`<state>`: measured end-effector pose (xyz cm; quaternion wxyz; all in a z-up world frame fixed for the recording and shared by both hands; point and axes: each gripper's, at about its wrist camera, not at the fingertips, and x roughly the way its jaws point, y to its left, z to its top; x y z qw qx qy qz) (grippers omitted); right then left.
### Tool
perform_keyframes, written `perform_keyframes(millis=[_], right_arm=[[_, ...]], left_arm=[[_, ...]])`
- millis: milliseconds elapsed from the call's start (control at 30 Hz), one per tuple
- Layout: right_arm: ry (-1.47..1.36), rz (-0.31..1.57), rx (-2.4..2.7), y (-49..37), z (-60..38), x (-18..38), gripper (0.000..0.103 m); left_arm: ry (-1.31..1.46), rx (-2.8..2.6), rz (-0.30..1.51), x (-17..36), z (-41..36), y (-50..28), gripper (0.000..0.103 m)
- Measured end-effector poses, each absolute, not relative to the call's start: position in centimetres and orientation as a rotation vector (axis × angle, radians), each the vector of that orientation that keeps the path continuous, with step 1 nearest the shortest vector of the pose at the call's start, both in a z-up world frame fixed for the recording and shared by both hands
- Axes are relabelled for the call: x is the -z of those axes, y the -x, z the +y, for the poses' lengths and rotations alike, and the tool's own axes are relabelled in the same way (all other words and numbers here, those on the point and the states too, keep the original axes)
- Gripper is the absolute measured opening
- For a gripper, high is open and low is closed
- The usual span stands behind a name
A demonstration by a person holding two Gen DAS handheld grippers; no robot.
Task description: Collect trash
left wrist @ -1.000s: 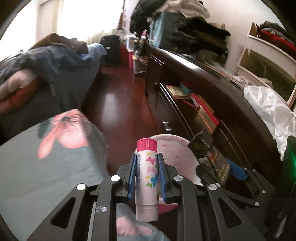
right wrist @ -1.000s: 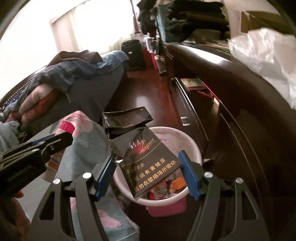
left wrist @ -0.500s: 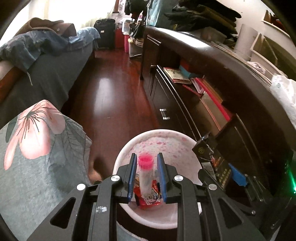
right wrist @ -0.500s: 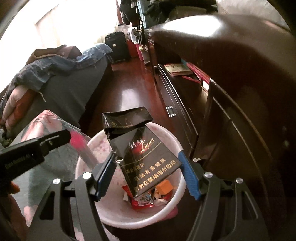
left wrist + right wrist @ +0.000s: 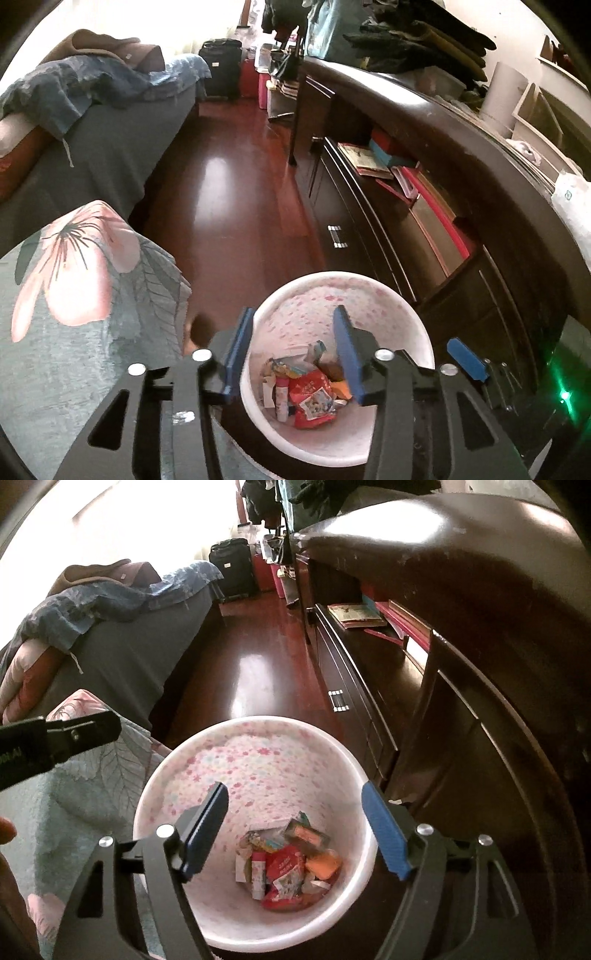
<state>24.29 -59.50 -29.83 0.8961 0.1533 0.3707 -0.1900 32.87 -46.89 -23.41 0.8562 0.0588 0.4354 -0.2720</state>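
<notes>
Trash [image 5: 314, 391] down at the bottom of the bin [image 5: 369, 277]: red wrappers, bits of paper, an orange scrap, and a glue stick [image 5: 282, 398] lying among them. Seems done for this load, with nothing held in either claw. Maybe more to pick up somewhere else in the room. No loose trash plain to see on the floor [image 5: 229, 192] here. Hard to tell about the top of the cupboard.

Starting at the left: flower blanket [image 5: 74, 280], draped over a corner just beside the bin.

Then the left claw [image 5: 291, 314], tipped down over the left part of the bin. Blue pads [image 5: 236, 354] spread apart, nothing between them but the view of the trash below. Not touching the rim, as far as can be told.

Then the bin itself, white with little pink flowers inside, standing on the dark red floor between blanket and cupboard.

Then the right claw [image 5: 295, 788], also pointed down into the bin. Spread even wider, and empty too. Close beside the left one, side by side above the opening.

Last, at the right, the big dark cupboard [image 5: 461, 155] with books on its shelf.

Likely next: lift both claws up and away, then look around for more trash.
</notes>
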Motion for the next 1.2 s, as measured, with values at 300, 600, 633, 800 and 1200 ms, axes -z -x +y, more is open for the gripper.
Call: perform_keyframes(millis=[300, 600, 633, 800, 1200], right_arm=[[-0.281, 0.757, 0.435, -22.0, -57.3, 27.2, 0.089], [-0.203, 0.695, 0.426, -18.7, -50.7, 21.8, 0.1], [-0.199, 0.691, 0.418, -18.5, -50.0, 21.3, 0.1], [-0.167, 0.66, 0.371, -17.0, -45.6, 19.0, 0.1], [-0.091, 0.539, 0.163, -13.2, -33.8, 13.0, 0.1]], left_arm=[[-0.097, 0.516, 0.827, 20.1, -44.0, -31.1, 0.085], [-0.056, 0.433, 0.705, 15.2, -37.3, -26.8, 0.098], [-0.052, 0.414, 0.684, 14.5, -36.3, -26.1, 0.099], [-0.007, 0.336, 0.612, 11.7, -31.0, -23.6, 0.099], [0.043, 0.084, 0.457, 7.4, -17.9, -16.8, 0.099]])
